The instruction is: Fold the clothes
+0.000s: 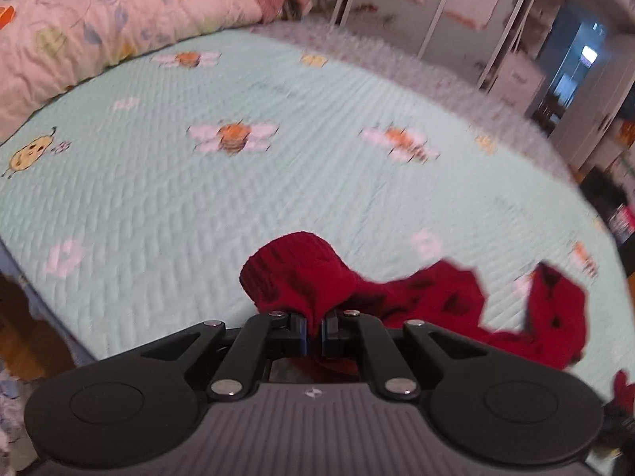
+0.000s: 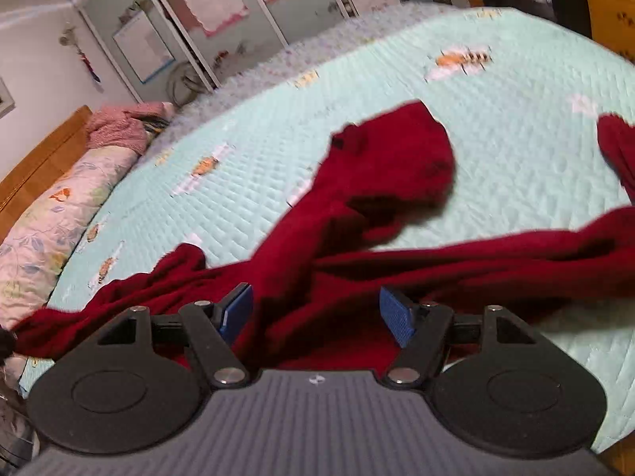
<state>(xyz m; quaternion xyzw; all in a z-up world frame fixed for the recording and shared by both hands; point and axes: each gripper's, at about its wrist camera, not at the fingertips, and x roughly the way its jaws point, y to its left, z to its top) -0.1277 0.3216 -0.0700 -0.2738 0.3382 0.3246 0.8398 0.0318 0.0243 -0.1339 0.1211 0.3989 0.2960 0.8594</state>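
A dark red knitted sweater lies crumpled on the mint quilted bedspread. In the left wrist view my left gripper is shut on a bunched ribbed edge of the sweater, and the rest trails off to the right. In the right wrist view my right gripper is open, its blue pads standing on either side of a fold of the sweater without pinching it. A sleeve reaches away toward the middle of the bed.
A floral rolled quilt and a pink blanket lie at the head of the bed by the wooden headboard. White wardrobe doors stand beyond the bed. The bedspread stretches ahead of the left gripper.
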